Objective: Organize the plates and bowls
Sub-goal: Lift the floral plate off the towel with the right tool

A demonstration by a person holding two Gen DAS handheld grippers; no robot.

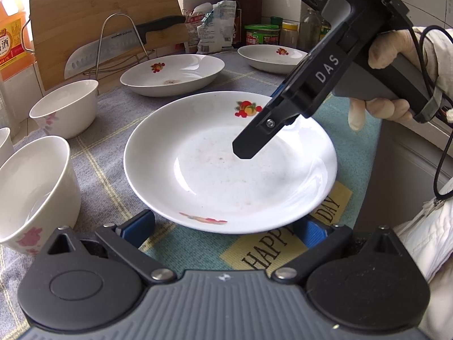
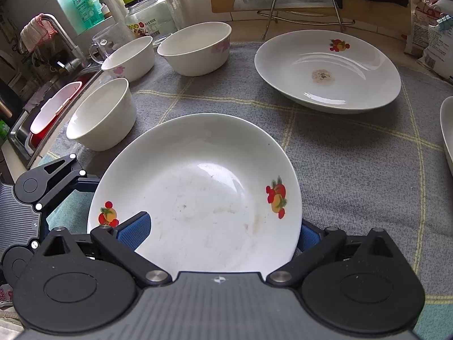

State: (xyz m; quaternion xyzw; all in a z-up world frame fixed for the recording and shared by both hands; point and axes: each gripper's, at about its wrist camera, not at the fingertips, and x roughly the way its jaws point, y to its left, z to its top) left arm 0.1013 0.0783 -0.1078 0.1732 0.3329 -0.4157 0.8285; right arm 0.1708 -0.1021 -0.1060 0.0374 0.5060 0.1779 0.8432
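Two grippers meet at one white ceramic plate with fruit prints (image 1: 226, 170) on the cloth-covered surface (image 2: 354, 155). The left gripper (image 1: 223, 226) has its blue-padded fingers (image 1: 138, 226) spread wide either side of the plate's near rim; the right gripper (image 2: 218, 231) pinches the plate's right rim between its fingers. Three plates and three white bowls (image 2: 102, 116) show; the far plate (image 2: 328, 68) holds a brown stain.

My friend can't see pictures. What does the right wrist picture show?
The right gripper has its blue fingers on both sides of a white fruit-patterned plate, tilted on a grey checked cloth. Three white bowls sit to its left, and another plate behind.
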